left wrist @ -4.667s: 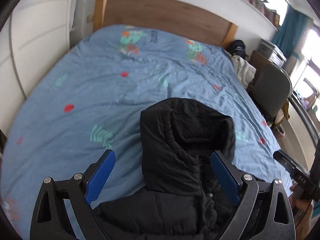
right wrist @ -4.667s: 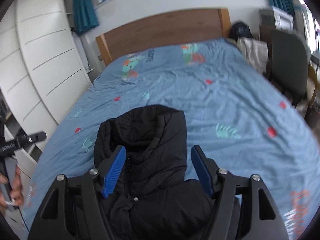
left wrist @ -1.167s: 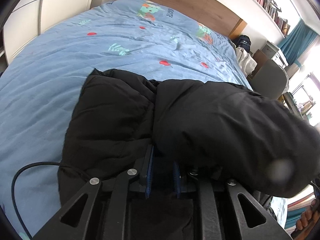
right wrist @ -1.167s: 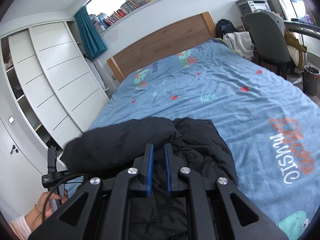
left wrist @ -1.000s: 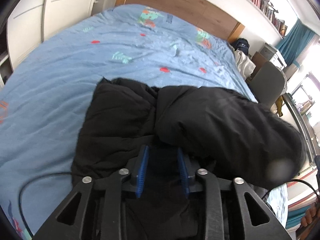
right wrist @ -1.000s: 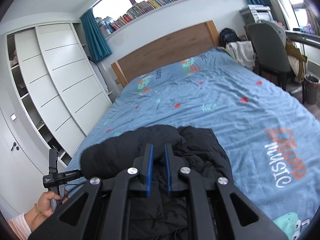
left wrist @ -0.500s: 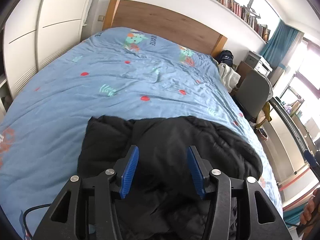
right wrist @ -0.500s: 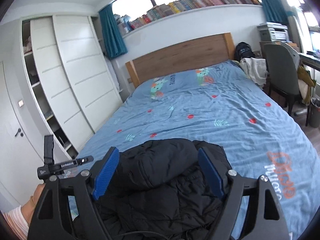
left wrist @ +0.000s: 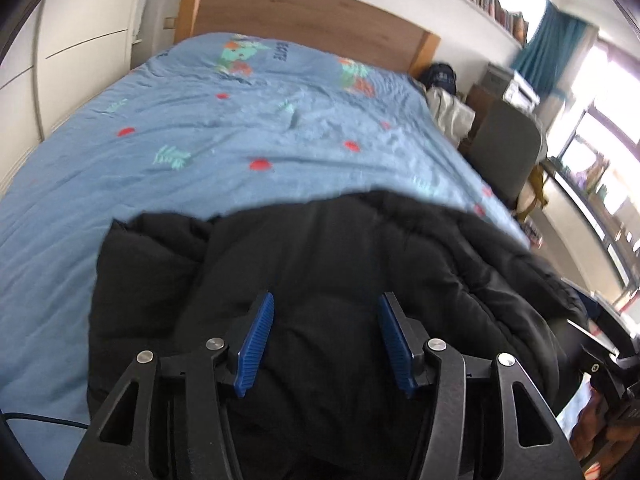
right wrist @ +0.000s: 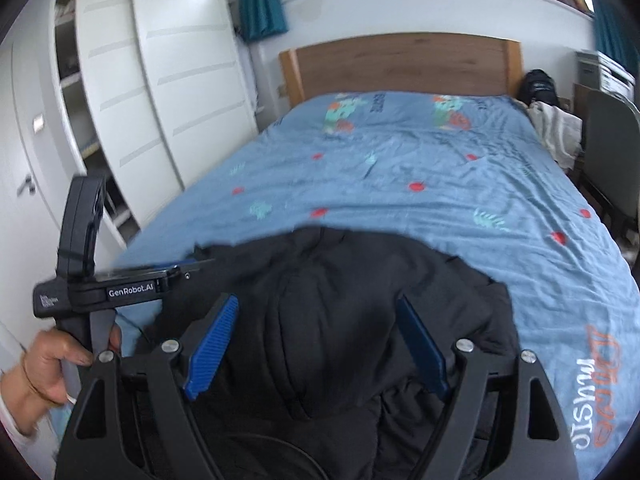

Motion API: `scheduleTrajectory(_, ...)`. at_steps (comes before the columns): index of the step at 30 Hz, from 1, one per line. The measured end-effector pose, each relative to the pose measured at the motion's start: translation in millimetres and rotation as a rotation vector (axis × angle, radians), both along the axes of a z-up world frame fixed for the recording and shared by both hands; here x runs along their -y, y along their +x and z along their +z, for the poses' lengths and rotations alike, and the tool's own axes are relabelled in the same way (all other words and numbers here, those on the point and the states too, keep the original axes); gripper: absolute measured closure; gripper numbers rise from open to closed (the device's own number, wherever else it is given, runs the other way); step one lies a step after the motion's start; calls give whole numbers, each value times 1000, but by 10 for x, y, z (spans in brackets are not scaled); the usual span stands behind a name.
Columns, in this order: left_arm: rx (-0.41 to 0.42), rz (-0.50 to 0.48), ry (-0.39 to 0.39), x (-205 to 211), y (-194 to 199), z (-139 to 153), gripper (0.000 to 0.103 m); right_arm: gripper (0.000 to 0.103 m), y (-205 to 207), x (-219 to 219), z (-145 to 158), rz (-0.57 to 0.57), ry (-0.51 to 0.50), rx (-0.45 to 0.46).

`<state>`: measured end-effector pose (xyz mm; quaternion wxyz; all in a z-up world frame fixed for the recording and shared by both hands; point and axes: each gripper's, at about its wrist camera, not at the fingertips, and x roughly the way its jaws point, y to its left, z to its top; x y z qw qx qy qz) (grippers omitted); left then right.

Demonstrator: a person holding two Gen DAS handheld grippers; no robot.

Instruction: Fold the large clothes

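A black puffer jacket (left wrist: 320,248) lies folded over on itself at the near end of the bed, on the blue patterned cover (left wrist: 240,140). My left gripper (left wrist: 326,304) hovers over the jacket's near part. Its jaws are opening, and only the jacket lying below shows between the blue pads (left wrist: 256,344), which do not press on it. In the right wrist view the jacket (right wrist: 340,280) fills the lower middle. My right gripper (right wrist: 316,308) stands wide open above it, gripping nothing.
A wooden headboard (right wrist: 400,64) closes the far end of the bed. White wardrobe doors (right wrist: 168,80) run along the left. A grey chair (left wrist: 508,148) and a pile of clothes (left wrist: 448,112) stand at the right. A hand (right wrist: 52,360) holds the left gripper's handle.
Both grippers were shut on the jacket a second ago and have let go and opened. The lifted part now lies flat on the jacket. Both have drawn back towards the near edge.
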<state>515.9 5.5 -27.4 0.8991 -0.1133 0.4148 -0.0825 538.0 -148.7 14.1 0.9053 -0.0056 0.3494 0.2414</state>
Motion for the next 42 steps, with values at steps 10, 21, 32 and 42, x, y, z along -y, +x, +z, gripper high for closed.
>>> scheduleTrajectory(10,-47,-8,57,123,-37,-465,50,22,24,22,-755,1,-36,-114)
scheduleTrajectory(21,-164,-37,126,233,39,-699,50,22,143,59,-1198,-36,-30,-235)
scheduleTrajectory(32,-159,-20,169,166,-568,-187,49,22,-415,177,-650,-113,-69,-218)
scheduleTrajectory(42,-111,35,198,-142,-1787,528,49,22,-1598,317,72,-145,-93,-147)
